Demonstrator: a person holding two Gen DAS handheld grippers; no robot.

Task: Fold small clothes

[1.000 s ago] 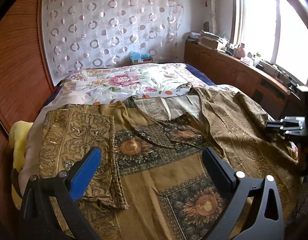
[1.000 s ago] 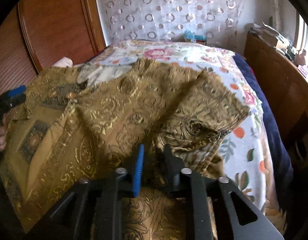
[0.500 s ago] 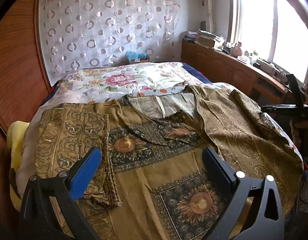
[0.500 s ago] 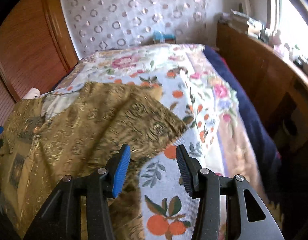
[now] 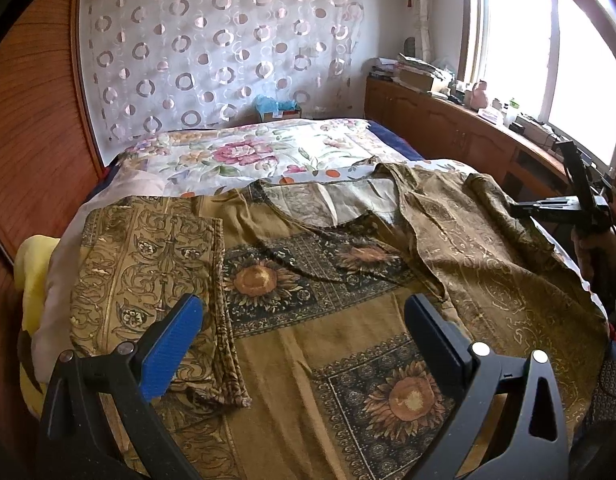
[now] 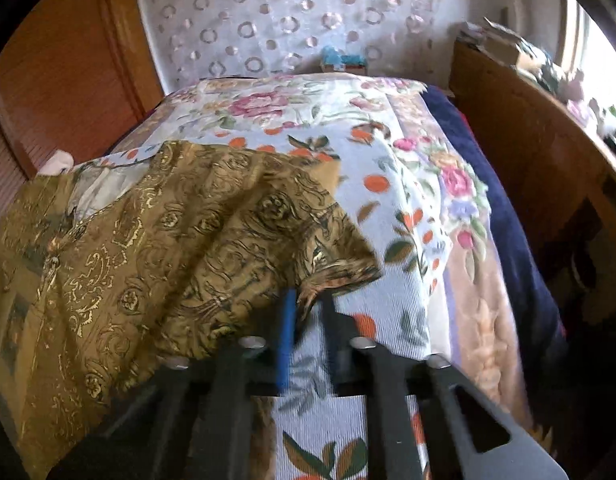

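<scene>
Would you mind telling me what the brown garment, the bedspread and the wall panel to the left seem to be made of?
Garment: thin woven cloth, probably a light synthetic or silk-like fabric; it drapes in soft wrinkles and its gold print glints. Bedspread: matte printed cotton-like cloth, finely ribbed in the right wrist view, with flowers and oranges. Wall panel: reddish-brown wood or wood-look laminate, with fine horizontal grain lines and a slight sheen.

Bare bedspread (image 6: 392,216) lies open ahead of the right gripper (image 6: 306,312); a wooden cabinet (image 6: 520,152) blocks its right.
</scene>
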